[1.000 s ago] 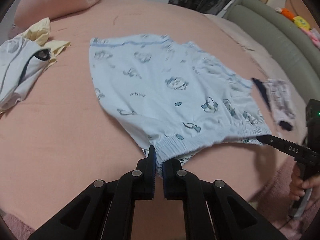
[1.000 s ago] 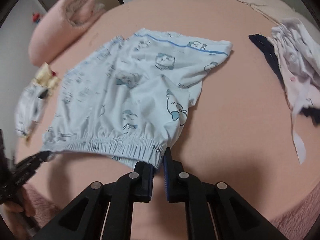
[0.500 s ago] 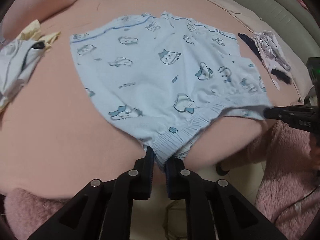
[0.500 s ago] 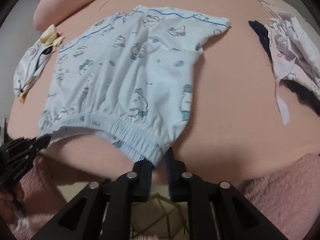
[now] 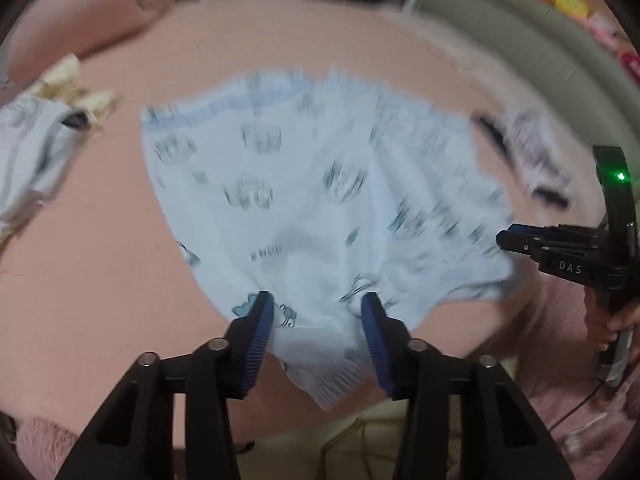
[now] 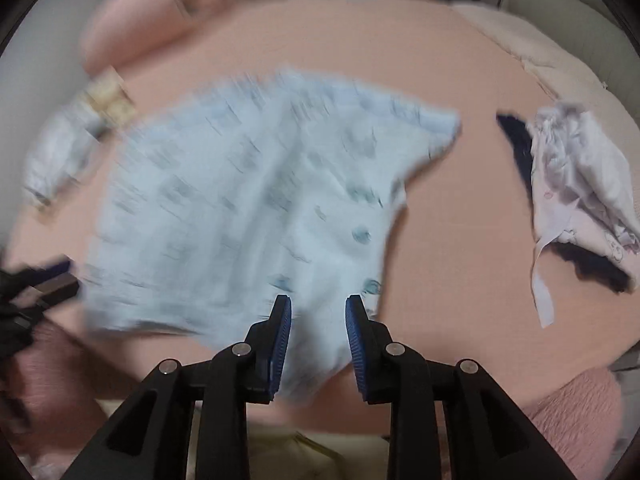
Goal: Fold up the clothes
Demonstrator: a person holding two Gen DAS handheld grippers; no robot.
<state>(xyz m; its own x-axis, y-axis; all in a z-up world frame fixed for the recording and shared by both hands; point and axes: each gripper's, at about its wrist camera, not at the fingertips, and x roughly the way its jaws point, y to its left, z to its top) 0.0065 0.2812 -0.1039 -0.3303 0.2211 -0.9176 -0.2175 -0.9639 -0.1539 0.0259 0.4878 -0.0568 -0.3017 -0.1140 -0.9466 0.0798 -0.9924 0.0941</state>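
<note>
Light blue shorts with a cartoon print (image 5: 320, 208) lie spread on the pink bed (image 5: 92, 248), blurred by motion; they also show in the right wrist view (image 6: 248, 208). Their elastic waistband hangs over the near bed edge. My left gripper (image 5: 318, 304) is open, its blue pads on either side of the waistband's left corner. My right gripper (image 6: 318, 308) is open over the waistband's right corner. The right gripper also shows at the right of the left wrist view (image 5: 504, 238).
A white and yellow garment heap (image 5: 36, 144) lies at the left of the bed. A pale pink and dark garment heap (image 6: 576, 192) lies at the right. A rolled pink blanket (image 6: 148, 20) lies at the back. A grey headboard (image 5: 520, 40) curves along the right.
Both grippers have opened and let go of the waistband corners they held. The shorts have dropped onto the bed, with the waistband over the near edge.
</note>
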